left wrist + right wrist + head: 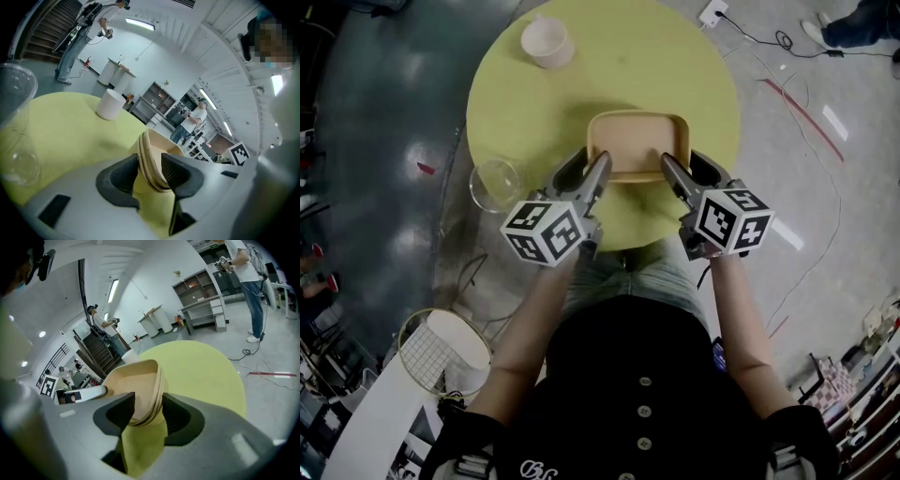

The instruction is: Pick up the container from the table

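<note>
We clamp the container (637,141) at the near edge of the table (675,66): left gripper (588,167) pinching its near-left rim, right gripper (686,167) pinching its near-right rim.

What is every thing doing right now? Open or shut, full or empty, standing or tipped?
container: top open, empty, gripped at both near corners
left claw: shut on the container's rim
right claw: shut on the container's rim
white cup: standing up, looks empty
clear cup: standing up, empty
</note>
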A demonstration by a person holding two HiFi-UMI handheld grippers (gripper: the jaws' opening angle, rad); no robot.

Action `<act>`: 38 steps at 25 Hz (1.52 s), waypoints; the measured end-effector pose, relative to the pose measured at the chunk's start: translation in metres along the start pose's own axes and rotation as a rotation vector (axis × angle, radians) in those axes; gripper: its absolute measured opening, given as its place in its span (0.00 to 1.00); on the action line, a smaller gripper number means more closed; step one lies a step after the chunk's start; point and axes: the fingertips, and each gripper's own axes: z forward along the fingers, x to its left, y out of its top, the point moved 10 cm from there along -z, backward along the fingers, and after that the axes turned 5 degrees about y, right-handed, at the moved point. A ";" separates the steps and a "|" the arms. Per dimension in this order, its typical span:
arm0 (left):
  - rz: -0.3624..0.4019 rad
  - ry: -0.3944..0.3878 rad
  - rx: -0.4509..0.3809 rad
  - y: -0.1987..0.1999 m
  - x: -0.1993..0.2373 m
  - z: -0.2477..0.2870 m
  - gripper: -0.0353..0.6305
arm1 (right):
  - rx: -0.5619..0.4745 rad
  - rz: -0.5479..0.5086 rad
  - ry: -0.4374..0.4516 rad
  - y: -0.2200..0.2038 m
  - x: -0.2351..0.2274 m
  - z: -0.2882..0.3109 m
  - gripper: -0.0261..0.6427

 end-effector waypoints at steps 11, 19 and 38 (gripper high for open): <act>0.005 -0.044 -0.105 0.027 -0.020 -0.034 0.27 | -0.073 -0.055 0.043 0.023 0.034 -0.021 0.30; 0.021 -0.066 -0.138 0.038 -0.026 -0.052 0.28 | -0.075 -0.108 0.046 0.038 0.057 -0.030 0.30; 0.075 -0.119 -0.157 0.059 -0.041 -0.057 0.27 | -0.123 -0.118 0.091 0.056 0.067 -0.053 0.29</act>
